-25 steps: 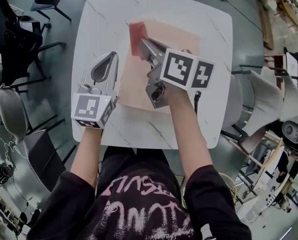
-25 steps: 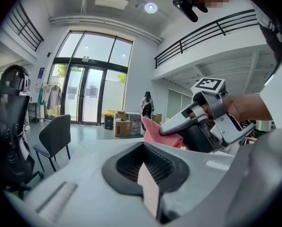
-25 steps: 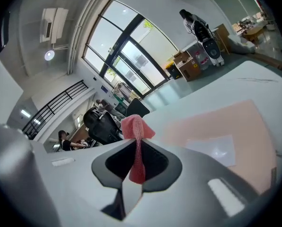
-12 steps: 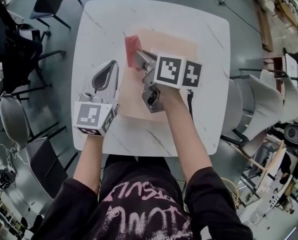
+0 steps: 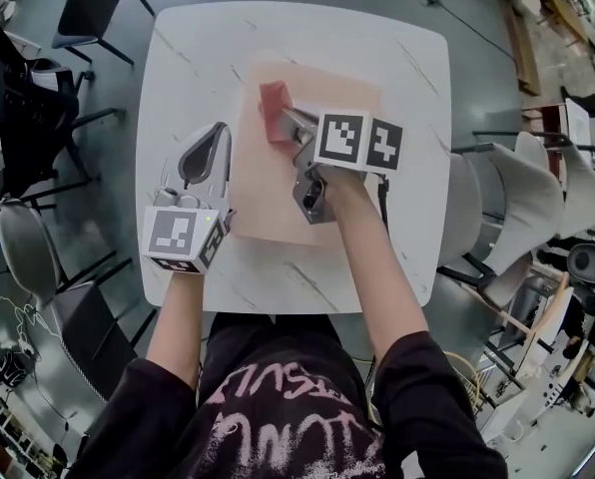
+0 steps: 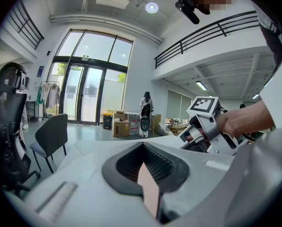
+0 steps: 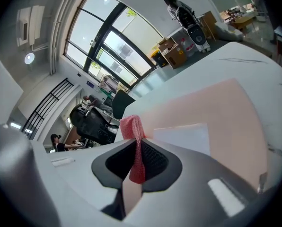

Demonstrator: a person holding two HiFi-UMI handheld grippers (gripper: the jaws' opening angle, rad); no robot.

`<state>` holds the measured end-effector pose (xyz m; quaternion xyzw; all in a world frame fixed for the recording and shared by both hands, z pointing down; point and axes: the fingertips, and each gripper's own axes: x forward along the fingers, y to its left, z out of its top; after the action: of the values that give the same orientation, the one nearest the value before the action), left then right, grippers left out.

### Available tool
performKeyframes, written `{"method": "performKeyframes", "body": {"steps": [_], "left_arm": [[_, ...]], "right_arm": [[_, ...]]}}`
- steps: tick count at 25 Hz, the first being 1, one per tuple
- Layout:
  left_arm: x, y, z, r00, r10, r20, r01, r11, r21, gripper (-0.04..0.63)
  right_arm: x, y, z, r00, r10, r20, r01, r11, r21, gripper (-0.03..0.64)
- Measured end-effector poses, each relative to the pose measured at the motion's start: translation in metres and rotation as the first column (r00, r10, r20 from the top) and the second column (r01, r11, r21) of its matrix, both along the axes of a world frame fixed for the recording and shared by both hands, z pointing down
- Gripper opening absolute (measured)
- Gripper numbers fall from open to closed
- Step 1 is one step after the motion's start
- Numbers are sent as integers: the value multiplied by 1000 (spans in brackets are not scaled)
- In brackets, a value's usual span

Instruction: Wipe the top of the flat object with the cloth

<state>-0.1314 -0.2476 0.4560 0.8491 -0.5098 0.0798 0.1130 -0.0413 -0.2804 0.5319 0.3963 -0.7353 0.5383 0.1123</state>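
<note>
Red cloth (image 5: 274, 100) pinched in right gripper (image 5: 282, 120) fingers, on pink mat (image 5: 278, 198) upper-left; wipe looks underway, rest of mat likely left. Left gripper (image 5: 212, 136) fingers together, empty.

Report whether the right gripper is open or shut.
Shut: the right gripper pinches the red cloth between its closed jaws.

Table (image 5: 397, 68): white, marbled with thin dark veins. Flat object (image 5: 268, 198): plain pale salmon-pink, no pattern. Cloth (image 5: 275, 100): red, with a fine woven mesh visible in the right gripper view. Left gripper (image 5: 210, 143) and right gripper (image 5: 290, 120): light grey bodies, dark ribbed pads inside the jaws, each with black square markers on white cube faces. Person's top (image 5: 278, 417): black with pink lettering. Floor (image 5: 477, 8): dull grey. Chair off the table's left edge (image 5: 38, 98): black. Chair off its right edge (image 5: 507, 198): pale grey.
</note>
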Motion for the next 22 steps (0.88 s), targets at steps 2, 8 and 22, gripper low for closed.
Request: {"method": "performKeyframes", "body": {"steps": [2,8,22], "left_arm": [[3,-1,0,1000,5,-3,-5,1000,0,0],[13,0,-2,1000,26,-6,-26,1000,3,0],[20,0,-5,999,37,-9,-37,999,8,0]], "right_arm": [[16,1,2,1000,19,-18,-19,1000,-8,49],[72,6,9,991,87,-97,-88,996,-13,49],[120,12,-25,977,185,-104,-179,982,68,49]]}}
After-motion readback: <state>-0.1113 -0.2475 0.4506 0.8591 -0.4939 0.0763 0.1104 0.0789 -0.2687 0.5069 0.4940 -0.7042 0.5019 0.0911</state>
